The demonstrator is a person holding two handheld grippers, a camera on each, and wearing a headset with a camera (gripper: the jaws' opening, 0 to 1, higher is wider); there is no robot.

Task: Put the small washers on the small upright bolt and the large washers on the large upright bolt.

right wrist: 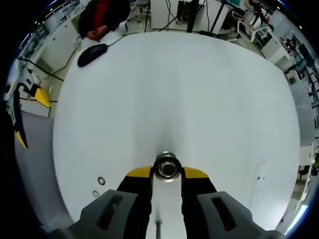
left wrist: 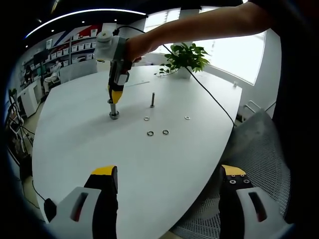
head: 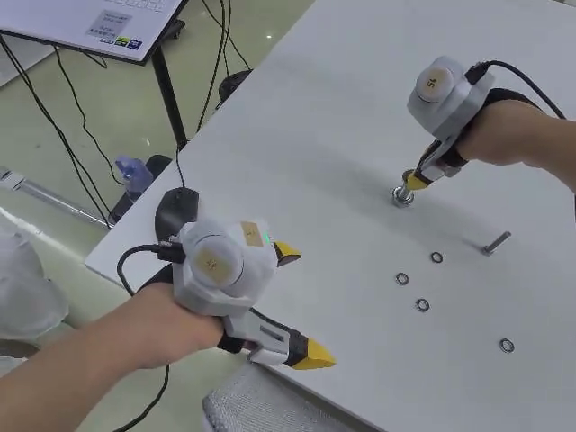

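Large bolt (right wrist: 167, 167) — end-on between right tongs (right wrist: 167, 174)

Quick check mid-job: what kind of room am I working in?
Probably an office or lab workspace: a large white table with a computer mouse on it, stocked shelves along the wall, and a potted plant by the window.

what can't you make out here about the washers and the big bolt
- Whether the right gripper holds a washer: in the head view its jaws cover the top of the large bolt.
- How many washers sit on that bolt: too small to tell in the left gripper view.
- Sizes of the loose washers: too small in the head view to sort large from small.
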